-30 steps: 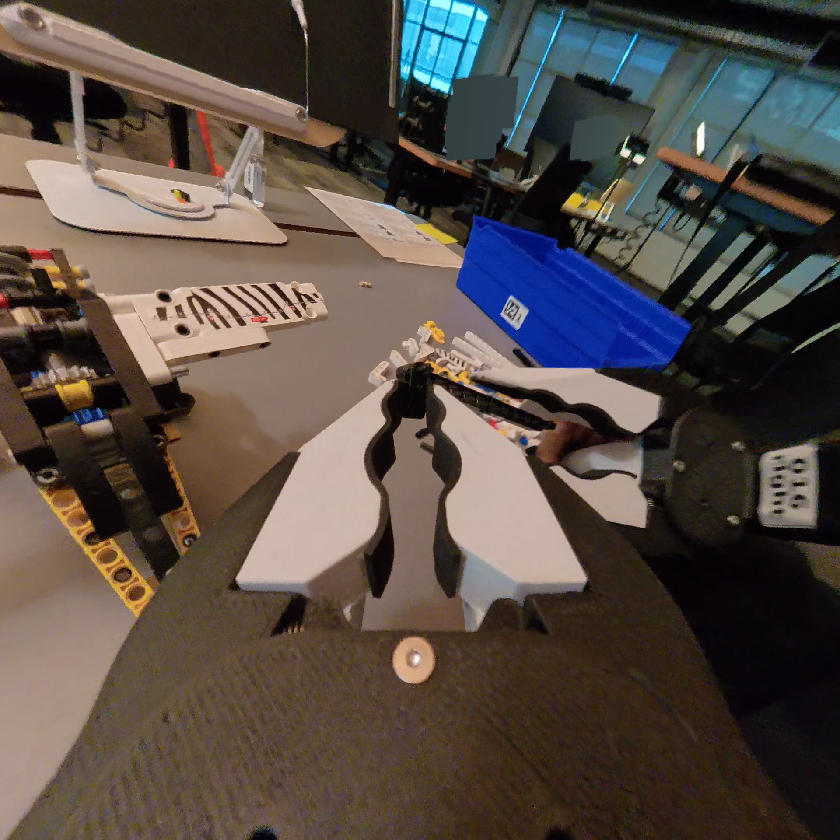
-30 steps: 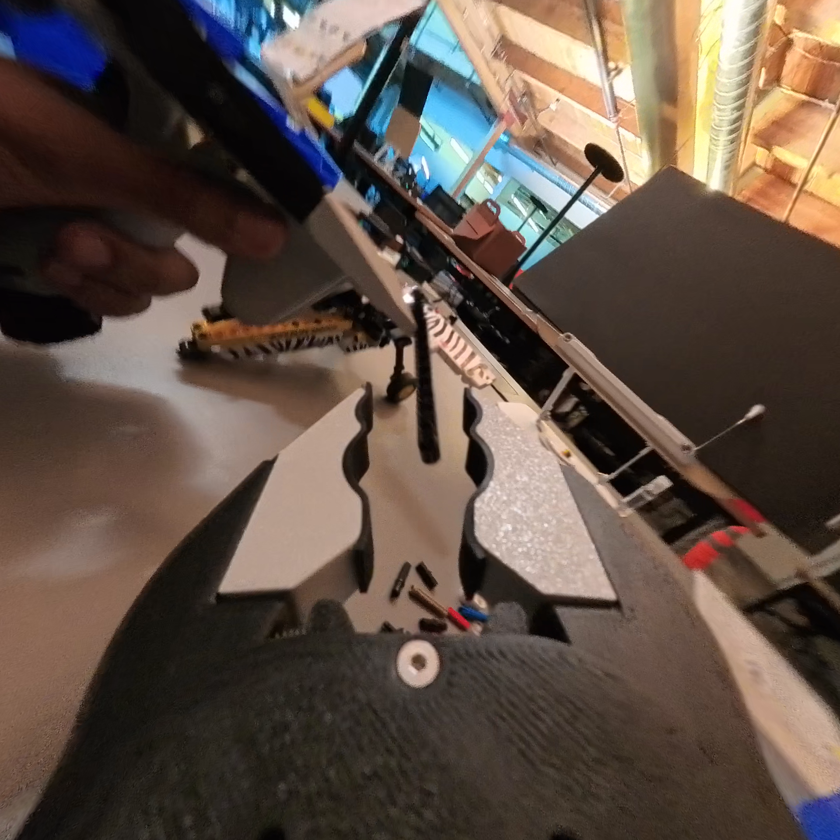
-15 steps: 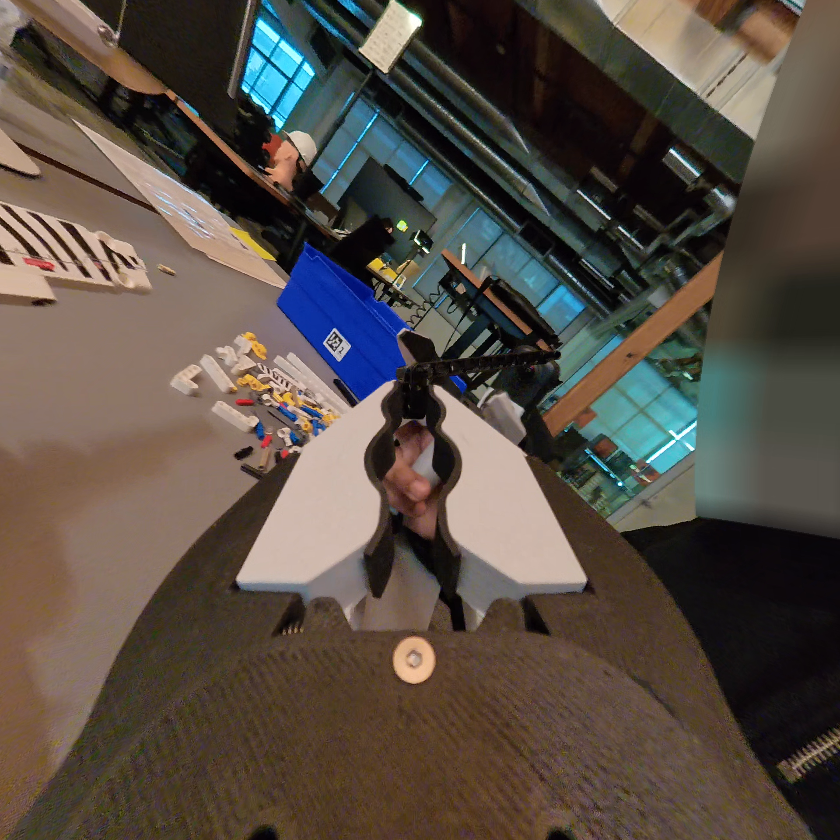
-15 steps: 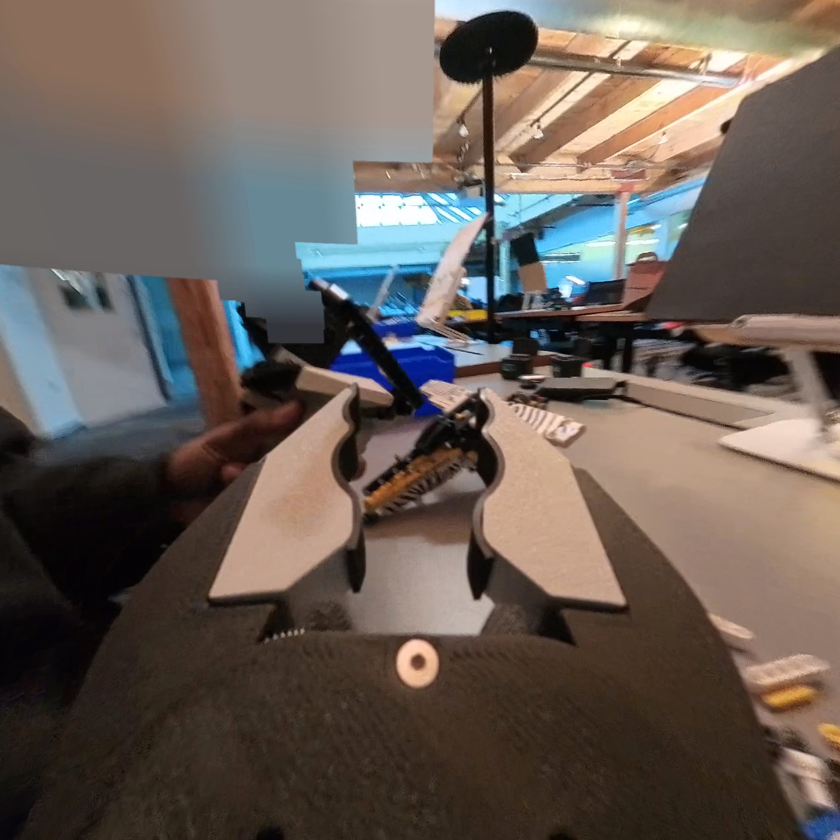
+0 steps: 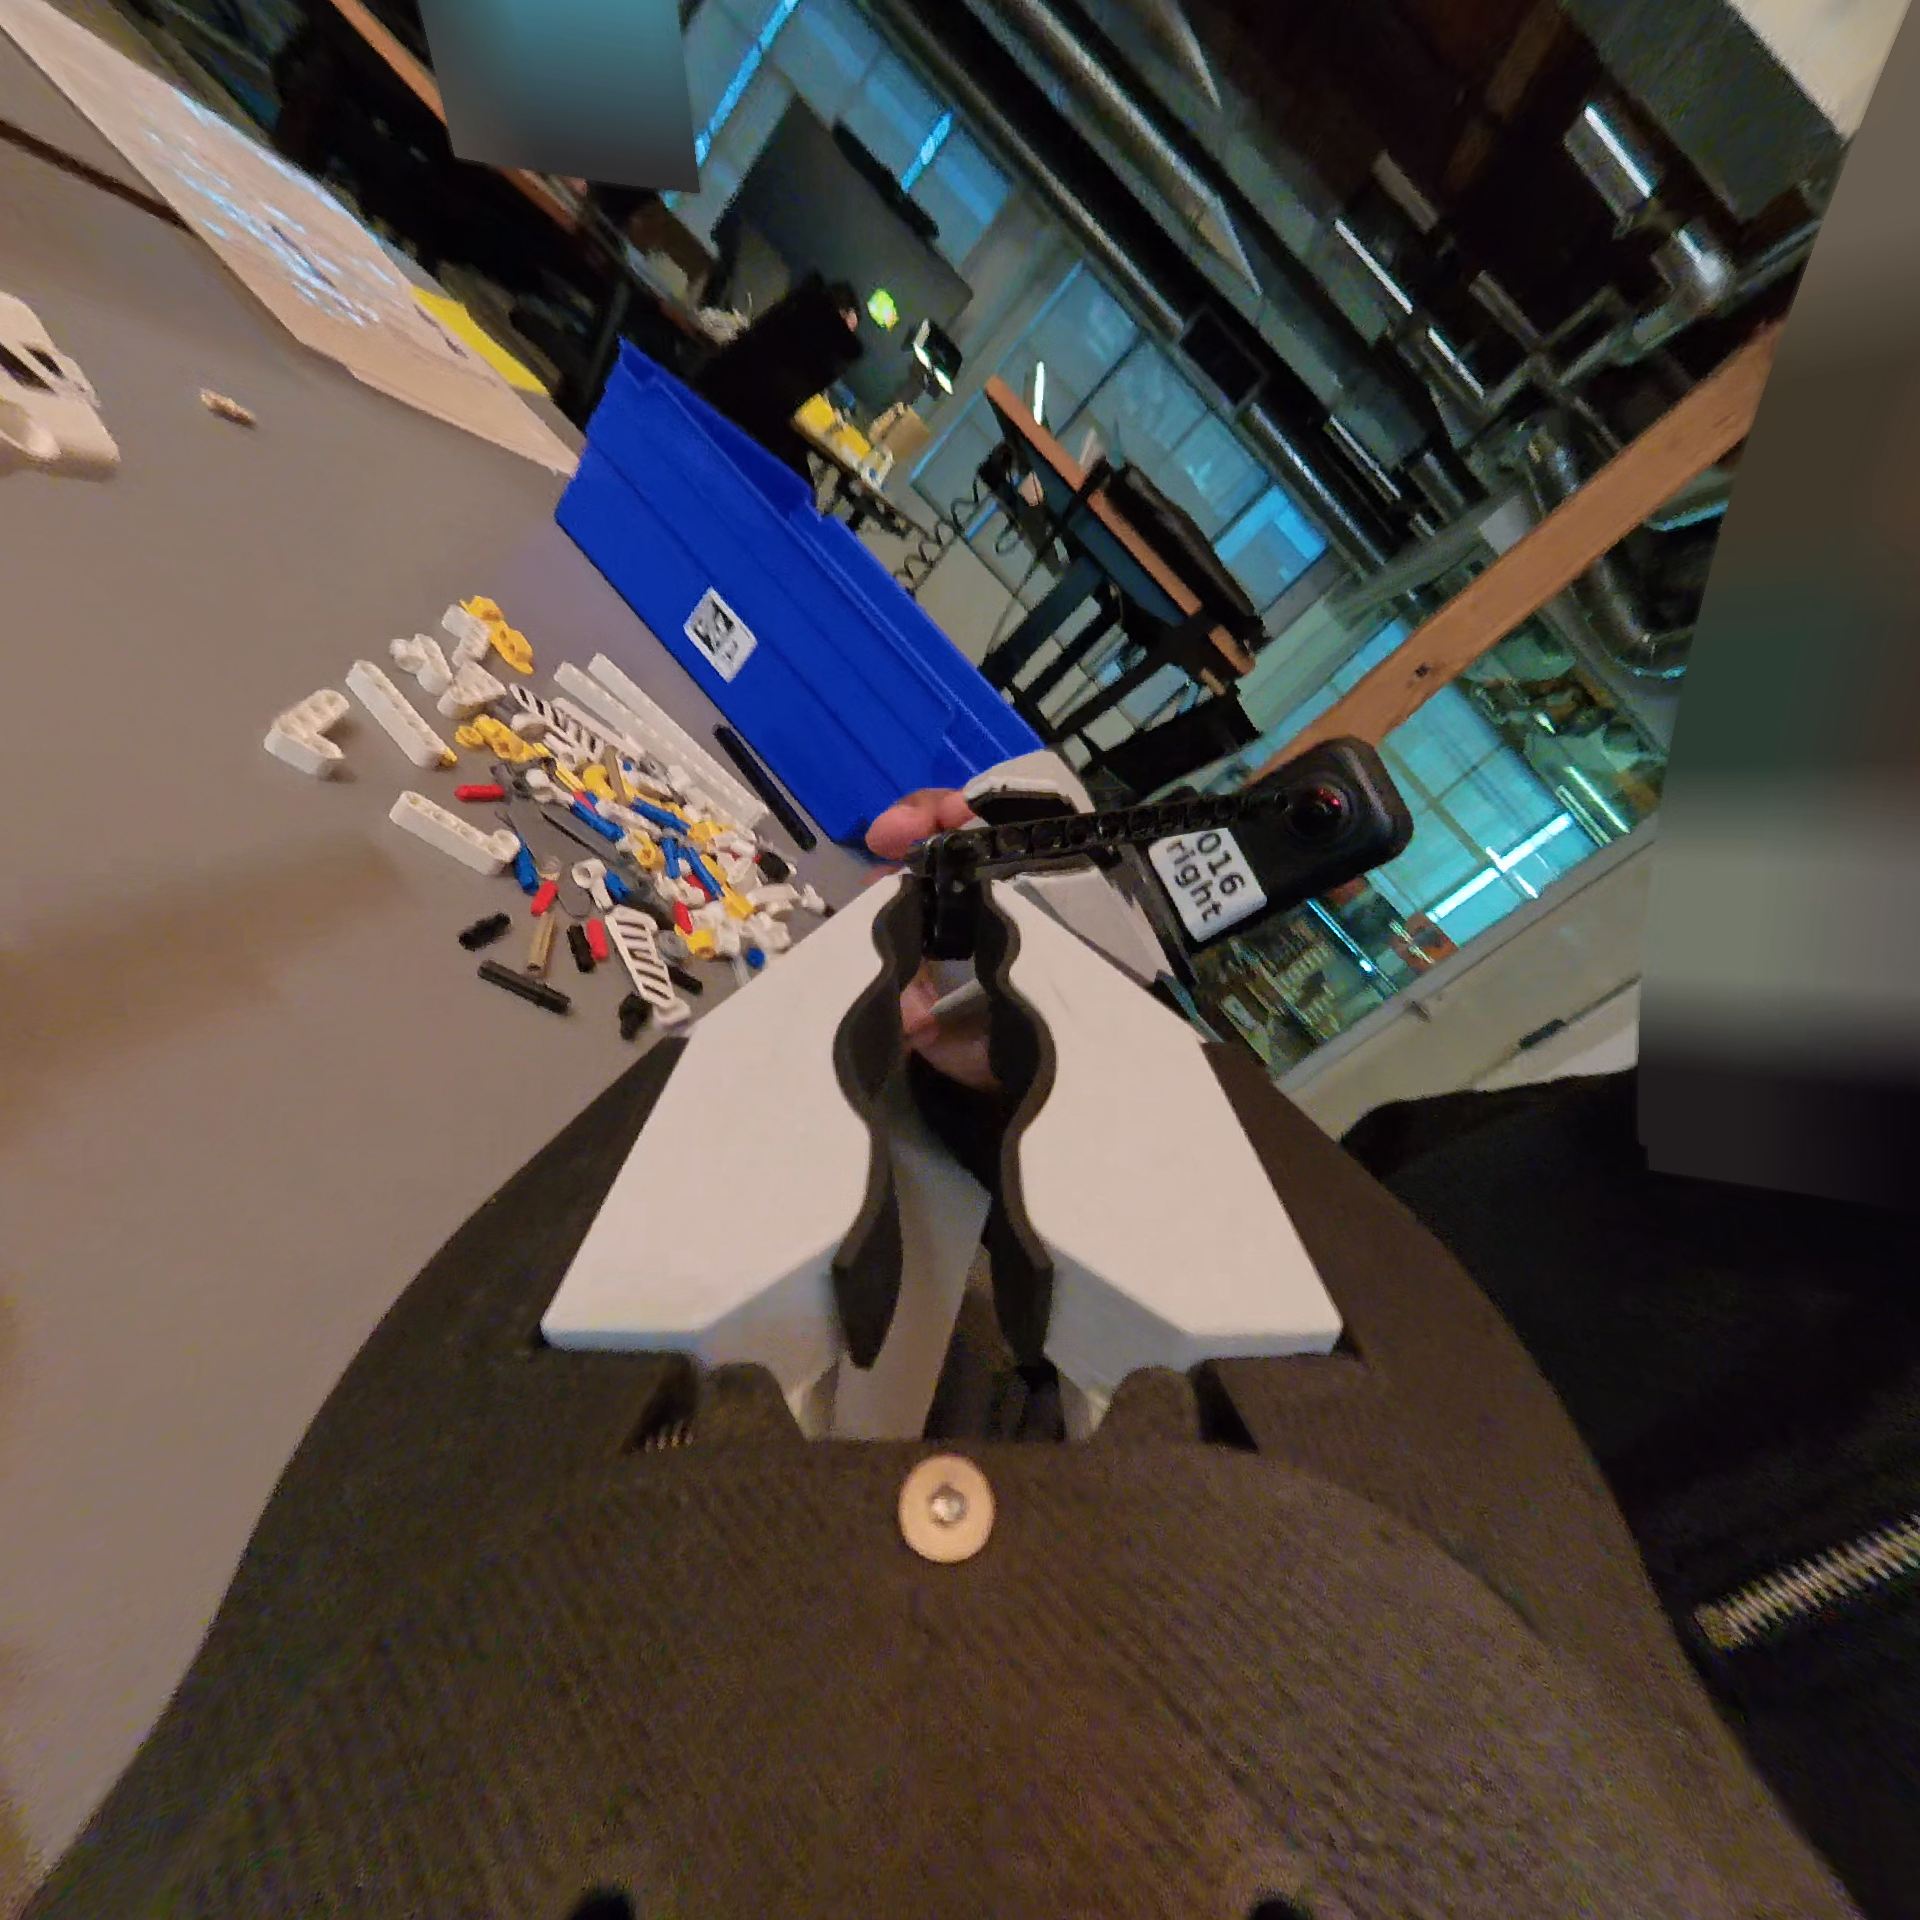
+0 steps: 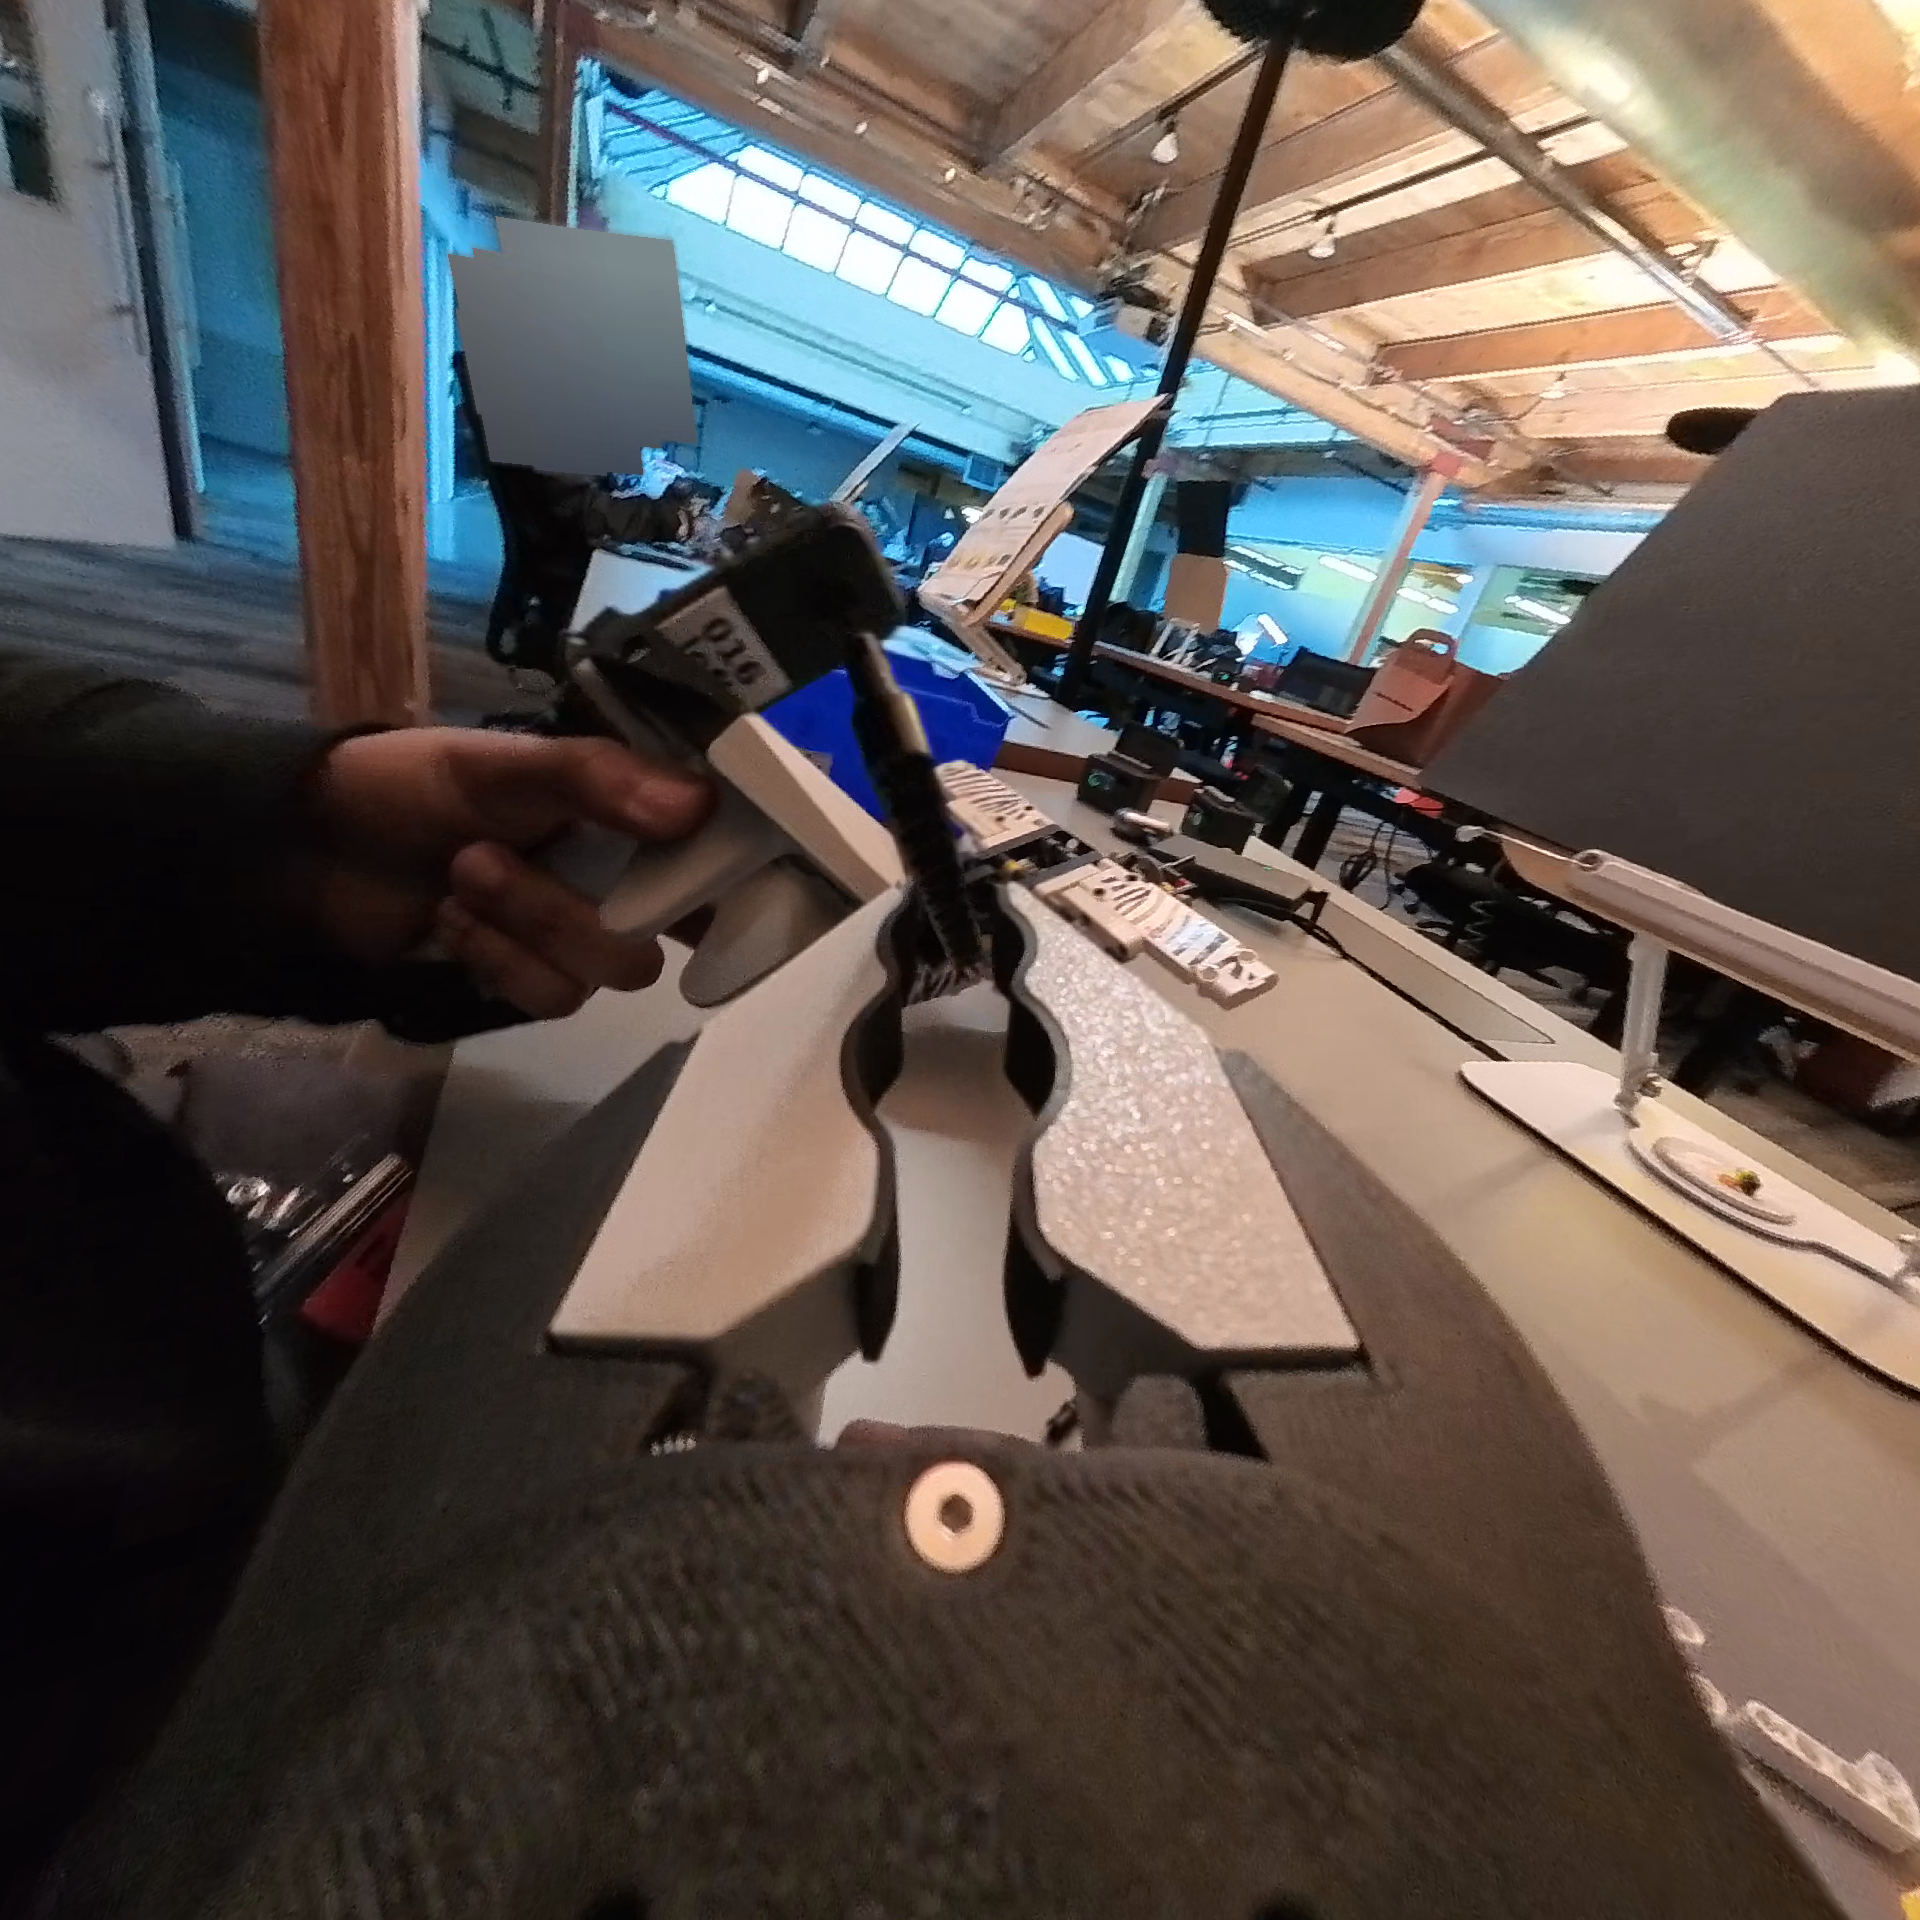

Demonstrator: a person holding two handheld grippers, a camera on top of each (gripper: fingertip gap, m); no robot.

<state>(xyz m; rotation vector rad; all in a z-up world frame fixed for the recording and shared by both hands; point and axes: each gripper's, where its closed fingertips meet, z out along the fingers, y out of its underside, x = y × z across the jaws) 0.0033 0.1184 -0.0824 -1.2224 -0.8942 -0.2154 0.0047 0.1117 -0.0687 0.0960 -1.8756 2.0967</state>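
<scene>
My left gripper [image 5: 945, 920] is shut on the near end of a long black studded beam [image 5: 1101, 823] and holds it up off the grey table [image 5: 208, 1039]. The beam runs right from the left pads, between the fingers of my right gripper [image 5: 1039, 844]. In the right wrist view my right gripper [image 6: 951, 935] is closed around the same beam [image 6: 914, 790], which rises up and left from its pads. The left gripper's white finger [image 6: 800, 810] and the hand [image 6: 499, 831] holding that gripper are just left of the tips.
A blue bin [image 5: 790, 644] stands behind a pile of small white, yellow, blue, red and black parts [image 5: 592, 821]. A paper sheet [image 5: 312, 270] lies far left. A zebra-striped model [image 6: 1132, 914], a lamp base [image 6: 1662, 1174] and a dark panel [image 6: 1714, 675] are on the right. Both grippers' tips are close together, under 4 cm apart.
Both grippers rose and tilted away from the table. The left kept its hold on the beam's end. The right jaws stood wide beside the beam, then narrowed onto it.
</scene>
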